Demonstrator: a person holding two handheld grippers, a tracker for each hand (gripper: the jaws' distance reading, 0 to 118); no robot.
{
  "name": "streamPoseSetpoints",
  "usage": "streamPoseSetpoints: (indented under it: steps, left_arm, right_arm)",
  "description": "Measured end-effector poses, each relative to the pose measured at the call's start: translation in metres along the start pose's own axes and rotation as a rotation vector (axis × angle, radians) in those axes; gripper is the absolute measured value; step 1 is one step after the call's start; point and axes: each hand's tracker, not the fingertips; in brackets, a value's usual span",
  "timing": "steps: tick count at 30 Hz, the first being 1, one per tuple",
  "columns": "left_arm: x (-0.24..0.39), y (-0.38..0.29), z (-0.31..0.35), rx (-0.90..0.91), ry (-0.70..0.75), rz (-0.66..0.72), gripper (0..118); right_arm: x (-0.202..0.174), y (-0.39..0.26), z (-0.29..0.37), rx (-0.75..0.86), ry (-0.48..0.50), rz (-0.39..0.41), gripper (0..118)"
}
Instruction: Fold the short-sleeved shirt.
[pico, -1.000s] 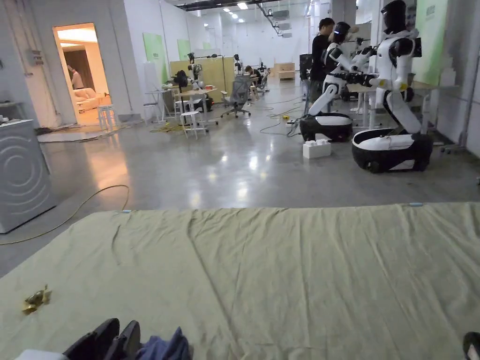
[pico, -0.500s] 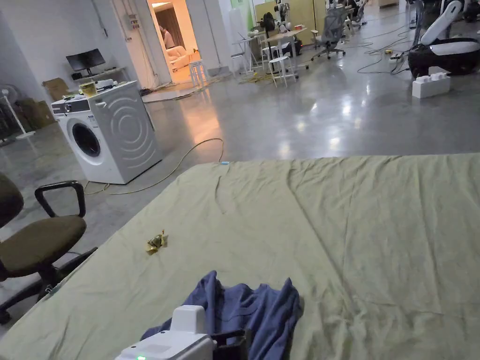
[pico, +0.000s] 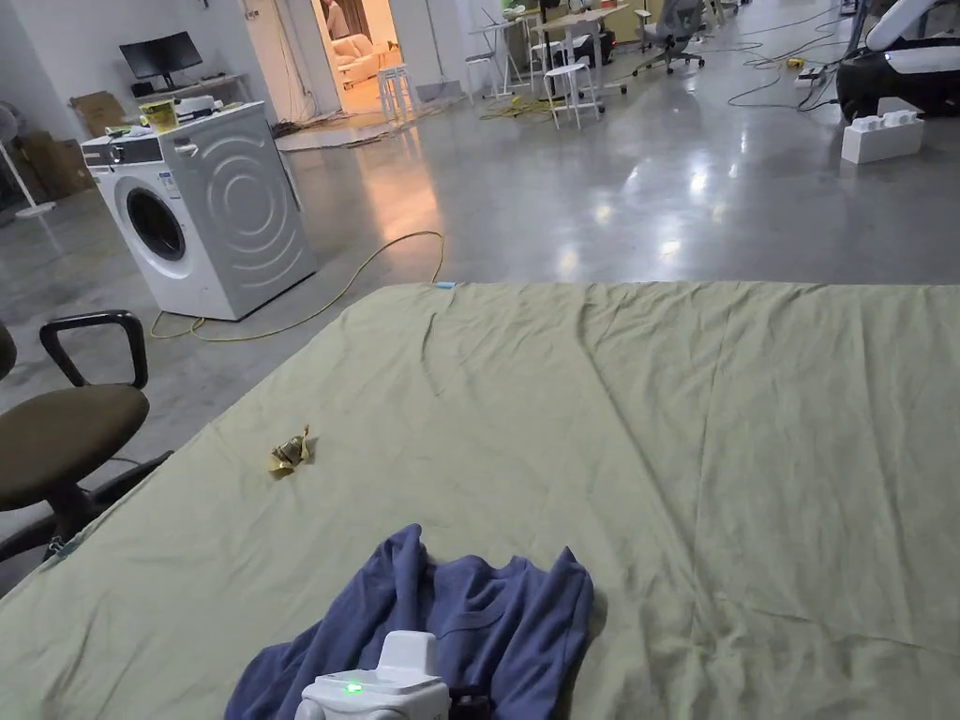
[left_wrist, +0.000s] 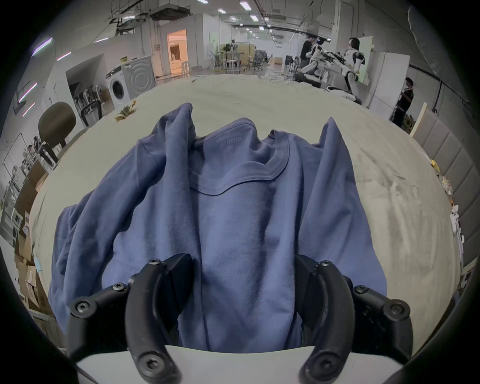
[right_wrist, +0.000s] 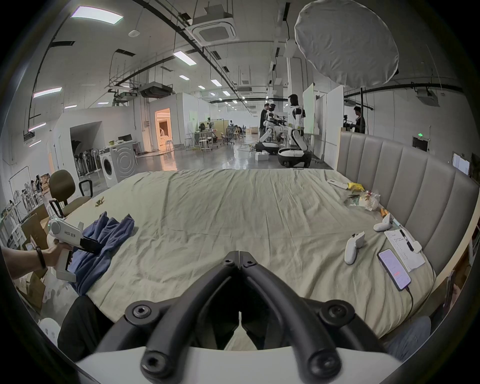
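Observation:
A blue short-sleeved shirt (pico: 487, 619) lies crumpled on the green bedsheet (pico: 656, 422) near the bed's front left edge, its collar (left_wrist: 241, 179) facing up. My left gripper (left_wrist: 242, 262) hovers over the shirt's near part with its jaws wide apart, the cloth lying between and below them. Its white body (pico: 375, 692) shows at the bottom of the head view, and a hand holds the left gripper (right_wrist: 88, 245) at the shirt (right_wrist: 104, 239). My right gripper (right_wrist: 239, 253) is shut on nothing, above bare sheet to the right of the shirt.
A crumpled yellow wrapper (pico: 289, 454) lies on the sheet beyond the shirt. An office chair (pico: 66, 441) and a washing machine (pico: 211, 211) stand left of the bed. White controllers (right_wrist: 353, 246), a phone (right_wrist: 393, 269) and papers lie by the padded headboard (right_wrist: 402, 181) on the right.
The head camera has swung down and to the left, so the shirt and the left gripper's body now show. The shirt keeps the same crumpled shape as half a second ago.

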Motion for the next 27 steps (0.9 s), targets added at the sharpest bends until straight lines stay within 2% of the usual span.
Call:
streamPoseSetpoints:
  steps: [2,3,4,5,6,11,14,18,23,27]
  left_arm:
    - [0.002,0.002,0.002,-0.009,0.000,-0.006,67]
    - [0.001,0.004,0.002,-0.011,-0.012,-0.013,54]
    - [0.002,0.005,0.004,-0.004,-0.019,-0.017,17]
    - [0.006,0.007,0.001,0.001,-0.027,-0.022,2]
    - [0.003,0.008,-0.003,-0.036,-0.009,0.010,2]
    - [-0.023,0.031,0.013,-0.022,-0.092,0.206,2]
    - [-0.030,0.060,0.060,0.149,-0.177,0.297,2]
    - [-0.004,0.111,0.120,0.230,-0.122,0.115,2]
    - [0.031,0.169,0.142,0.345,-0.211,0.136,2]
    - [0.103,0.208,0.147,0.391,-0.336,0.069,2]
  right_arm:
    - [0.002,-0.004,0.001,-0.010,0.002,-0.001,0]
    - [0.004,-0.005,0.002,-0.015,0.004,-0.002,0]
    - [0.006,-0.007,0.003,-0.021,0.005,-0.002,0]
    - [0.003,-0.005,0.002,-0.026,0.005,-0.001,0]
    - [-0.033,-0.010,-0.041,-0.029,0.004,0.000,0]
    - [-0.025,-0.013,-0.032,-0.023,0.007,-0.012,0]
    - [-0.017,-0.015,-0.027,-0.018,0.009,-0.019,0]
    - [-0.009,-0.018,-0.019,0.001,0.014,-0.049,0]
    - [0.001,-0.021,-0.006,0.027,-0.004,-0.082,0]
    - [0.016,-0.024,0.005,0.037,-0.049,-0.108,0]
